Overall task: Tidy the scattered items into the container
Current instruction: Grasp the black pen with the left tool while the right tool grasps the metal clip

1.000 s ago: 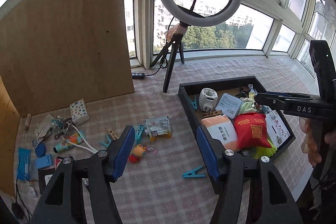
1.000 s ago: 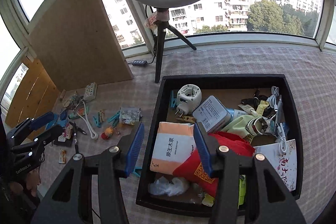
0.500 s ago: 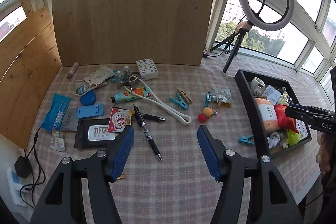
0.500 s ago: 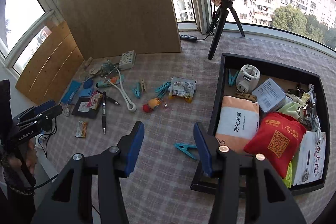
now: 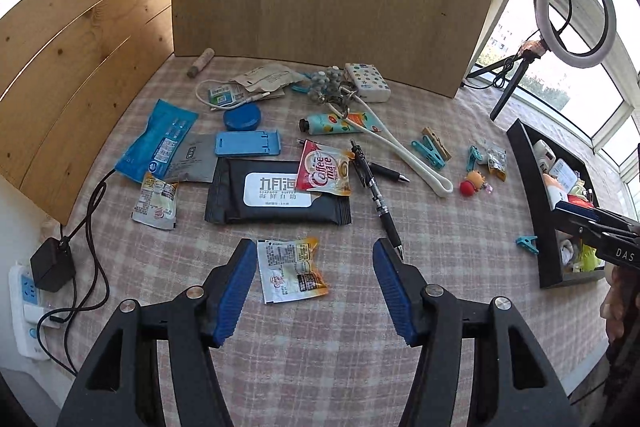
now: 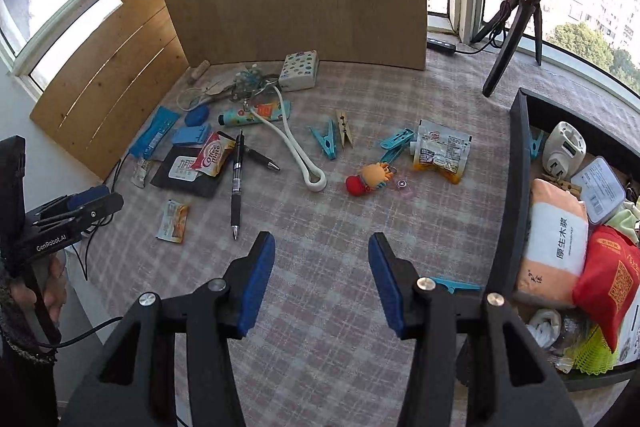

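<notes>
Left gripper wide, jaws just been closing slightly, white-orange sachet between pads, untouched. Right gripper wide, empty, over bare checked table. Readable: "Coffee mate" sachet overlapping black wipes pack; "GenRobot.AI", "DAS" on gripper bodies. Black container at table's right edge, part filled.

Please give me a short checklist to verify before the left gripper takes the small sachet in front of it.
1. Left gripper open, nothing held; its jaws have just been closing a little: ok.
2. Sachet lies between the fingers: ok.
3. Sachet apart from the black pack and pen: ok.
4. Pads touching the sachet: cannot tell.
5. Right gripper open, empty: ok.
6. Tray has free room: cannot tell.
</notes>
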A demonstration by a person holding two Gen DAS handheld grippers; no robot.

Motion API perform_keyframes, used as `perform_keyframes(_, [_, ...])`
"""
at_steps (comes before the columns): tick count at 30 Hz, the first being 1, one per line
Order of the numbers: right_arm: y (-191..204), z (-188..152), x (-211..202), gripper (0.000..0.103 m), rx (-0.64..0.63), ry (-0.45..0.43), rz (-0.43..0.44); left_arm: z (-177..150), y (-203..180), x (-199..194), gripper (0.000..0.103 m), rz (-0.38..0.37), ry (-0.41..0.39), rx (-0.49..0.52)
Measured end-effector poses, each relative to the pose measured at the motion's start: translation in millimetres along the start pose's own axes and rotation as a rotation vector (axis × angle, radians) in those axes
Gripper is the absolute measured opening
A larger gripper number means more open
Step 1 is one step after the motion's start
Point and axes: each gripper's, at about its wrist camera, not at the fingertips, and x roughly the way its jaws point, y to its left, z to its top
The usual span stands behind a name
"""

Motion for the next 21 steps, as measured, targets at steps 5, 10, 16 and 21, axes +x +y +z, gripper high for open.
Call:
perform_keyframes(5, [14,39,34,0.046,-0.075,0.054,0.024,10,-31,41,0.047,-0.063,0.058,-0.007])
perform_keyframes(10, [21,85,75,0.042,-0.112,0.086,0.045,21,-44,79,0.040,-0.047,0.086,-0.052])
perform_keyframes(16, [27,129,139,0.039,-0.132,0.148,0.063,32,-42,109,0.033,-0.013,0.111,-0.099])
perform_keyframes(21, [28,143,173,0.033,-0.124,0.188,0.089,33,-46,121,0.029,0.006,0.120,-0.087])
